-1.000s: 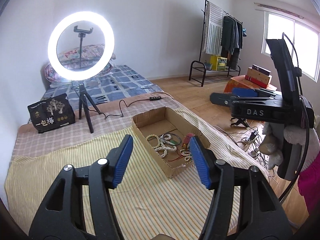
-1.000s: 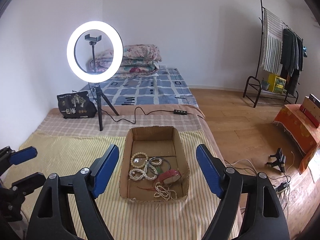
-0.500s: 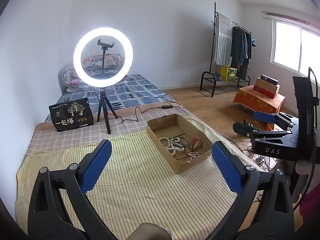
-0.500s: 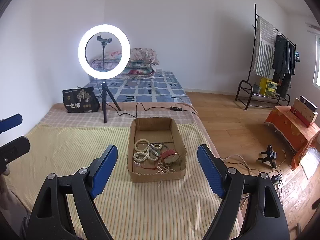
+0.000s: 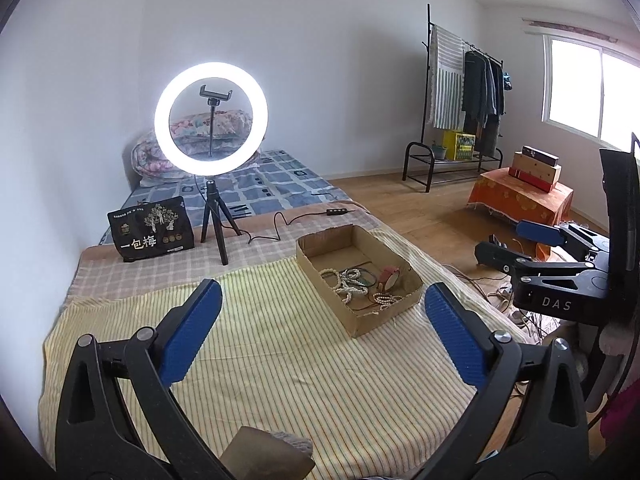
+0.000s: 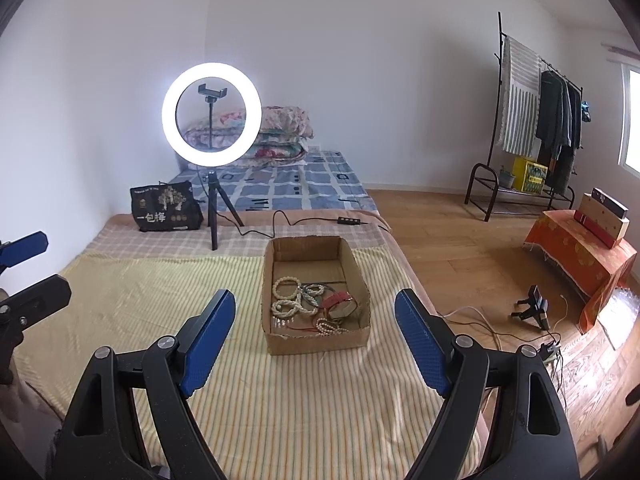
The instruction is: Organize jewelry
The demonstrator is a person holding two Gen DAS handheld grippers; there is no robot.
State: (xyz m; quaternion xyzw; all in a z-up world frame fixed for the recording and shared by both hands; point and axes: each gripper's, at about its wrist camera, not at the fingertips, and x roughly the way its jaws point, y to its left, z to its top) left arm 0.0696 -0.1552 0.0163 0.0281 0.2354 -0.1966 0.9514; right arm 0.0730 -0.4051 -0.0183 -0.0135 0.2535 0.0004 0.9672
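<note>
A shallow cardboard box [image 6: 356, 258] sits on the striped yellow cloth [image 6: 160, 292] and holds a pile of jewelry [image 6: 312, 304]: white bead bracelets, dark bangles and a red band. It also shows in the left wrist view [image 5: 310, 258], with the jewelry [image 5: 360, 284] inside. My left gripper [image 5: 322, 300] is open and empty, raised well back from the box. My right gripper [image 6: 314, 308] is open and empty, raised in front of the box. The right gripper [image 5: 516, 244] shows at the right of the left wrist view, and the left gripper [image 6: 30, 264] at the left edge of the right wrist view.
A lit ring light on a tripod [image 6: 212, 114] and a black bag [image 6: 166, 208] stand beyond the box, with a cable [image 6: 280, 224] on the bed. A clothes rack [image 6: 532, 120], an orange-covered stand [image 6: 580, 248] and floor cables [image 6: 532, 312] are on the right.
Both grippers have pulled back and up from the box. The left gripper's jaws have opened much wider than a second ago. The jewelry has not moved.
</note>
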